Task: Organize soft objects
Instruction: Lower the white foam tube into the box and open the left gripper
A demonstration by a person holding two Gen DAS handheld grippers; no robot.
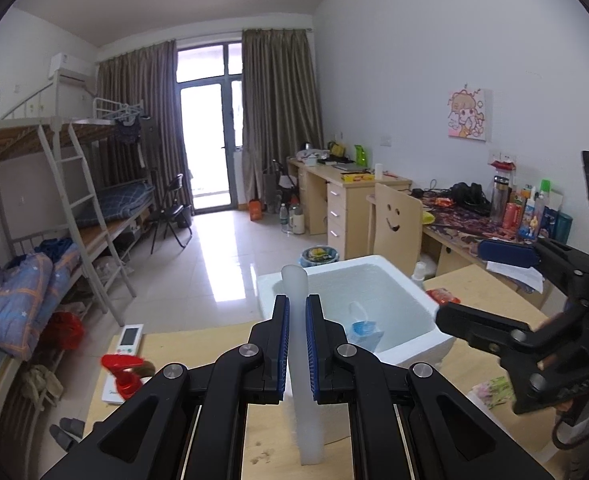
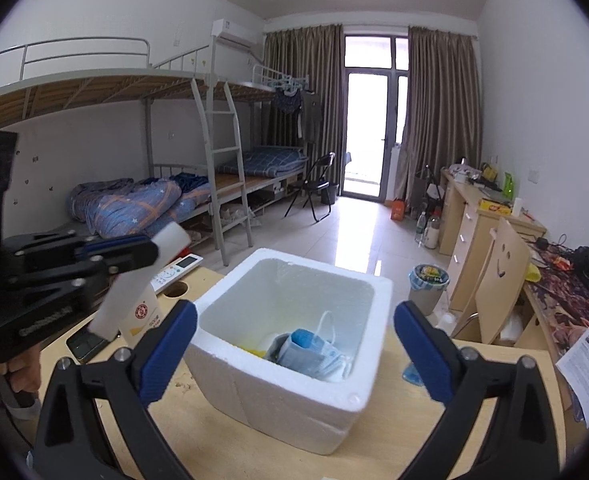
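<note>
While a white foam strip (image 1: 294, 312) is clamped by the left hand-held gripper (image 1: 294, 344), the right hand-held gripper (image 2: 294, 344) is spread wide before the foam box (image 2: 358, 364) holding masks (image 2: 314, 354).

daylight from balcony door (image 2: 370, 128), blown out; glare on floor tiles (image 1: 222, 264); strong fisheye bending, dark corners.

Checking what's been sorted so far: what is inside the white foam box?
Inside the foam box, a pack of blue face masks leans against the near wall, with something yellow beside it. The pack and the near wall hide the rest of the bottom.
</note>
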